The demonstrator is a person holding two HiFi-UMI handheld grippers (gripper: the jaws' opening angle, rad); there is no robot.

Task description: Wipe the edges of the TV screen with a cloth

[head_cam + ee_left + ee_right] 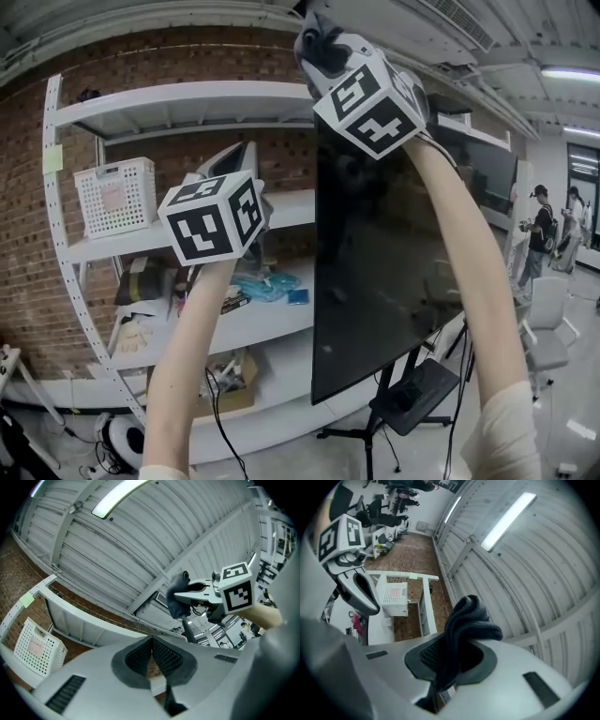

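Brick wall (141,56) at the back, white shelving (187,94) fixed across it, corrugated ceiling (543,573) overhead

TV screen (394,262) stands in front of the shelving on a black stand (412,396). The panel is dark and we see it at an angle, left edge nearest us

White mesh basket (115,195) sits on a middle shelf, well left of the screen. There's clutter on the lower shelves, too small for us to call

Both arms are raised. Right gripper (323,45) is the higher one, up at the screen's top left corner, and its marker cube (372,103) covers the corner itself. Left gripper (234,161) is lower, left of the screen's left edge and apart from it

In the right gripper view, its fingers (426,656) are clamped on the dark cloth (466,625), which bunches up and folds over past the tips. The head view puts the cloth by the screen's top left corner, but we can't tell if it touches the bezel

In the left gripper view, its fingers (167,656) are closed tip to tip with nothing between them, pointing up at the ceiling. The right gripper with the cloth shows off to the right in that view
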